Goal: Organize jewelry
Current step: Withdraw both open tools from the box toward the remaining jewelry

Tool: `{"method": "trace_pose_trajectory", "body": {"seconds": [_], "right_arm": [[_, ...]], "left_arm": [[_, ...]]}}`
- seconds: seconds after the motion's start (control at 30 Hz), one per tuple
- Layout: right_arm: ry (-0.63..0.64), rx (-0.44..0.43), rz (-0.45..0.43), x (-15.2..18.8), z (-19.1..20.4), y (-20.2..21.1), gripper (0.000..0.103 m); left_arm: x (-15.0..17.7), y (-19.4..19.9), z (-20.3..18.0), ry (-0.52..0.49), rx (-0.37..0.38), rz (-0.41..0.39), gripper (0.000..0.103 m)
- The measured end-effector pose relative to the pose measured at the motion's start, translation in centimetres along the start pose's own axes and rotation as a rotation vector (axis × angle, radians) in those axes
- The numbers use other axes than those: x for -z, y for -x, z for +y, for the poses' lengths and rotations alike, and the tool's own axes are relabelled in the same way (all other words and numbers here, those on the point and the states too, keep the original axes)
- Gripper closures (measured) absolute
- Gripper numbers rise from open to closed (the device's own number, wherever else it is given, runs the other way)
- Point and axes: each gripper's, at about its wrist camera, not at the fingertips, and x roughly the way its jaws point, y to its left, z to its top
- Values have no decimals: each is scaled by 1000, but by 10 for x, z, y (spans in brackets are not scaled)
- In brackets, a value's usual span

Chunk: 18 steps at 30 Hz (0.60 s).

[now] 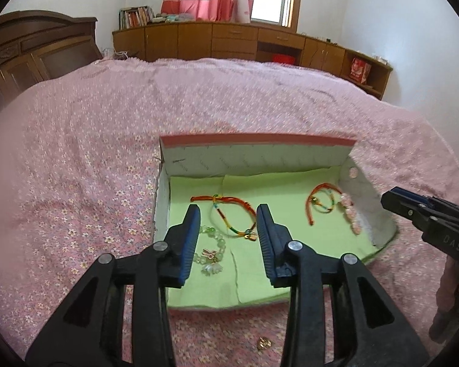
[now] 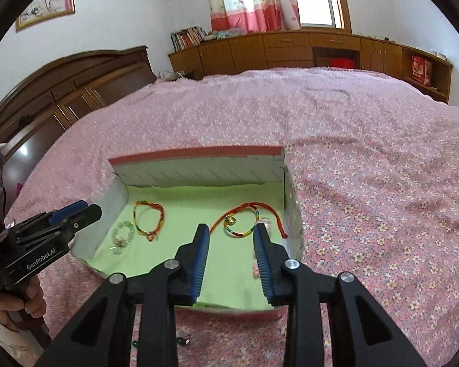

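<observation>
**Four bracelets boxed, small pieces left on the bed**

Both the left gripper (image 1: 228,214) and right gripper (image 2: 231,232) hang released, empty, above the green-lined box (image 1: 257,140). Beneath them lie cord bracelets (image 1: 235,217) and bead bracelets (image 1: 212,250). Nearer than the left gripper, a gold trinket (image 1: 264,343) waits on the bedspread (image 1: 76,153).

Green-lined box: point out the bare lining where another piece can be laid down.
Free: the middle strip of the green-lined box, between the left cord bracelet and the right cord bracelet, and the front lining before it. Crowded: the left side, where the green bead bracelet lies beside the cord; the right wall, where the pink bead bracelet lies.
</observation>
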Motion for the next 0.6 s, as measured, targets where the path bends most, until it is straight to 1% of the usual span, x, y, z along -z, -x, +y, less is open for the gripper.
{"method": "trace_pose_trajectory", "body": {"seconds": [0.3, 0.43, 0.6], "right_arm": [[-19, -31, -46, 9, 12, 40, 69], [-19, -39, -51, 16, 16, 52, 69], [-28, -43, -45, 27, 18, 61, 69]], "left_arm": [[5, 28, -8, -4, 34, -21, 71], [10, 37, -10, 9, 47, -18, 70], [19, 41, -11, 11, 45, -6, 70]]}}
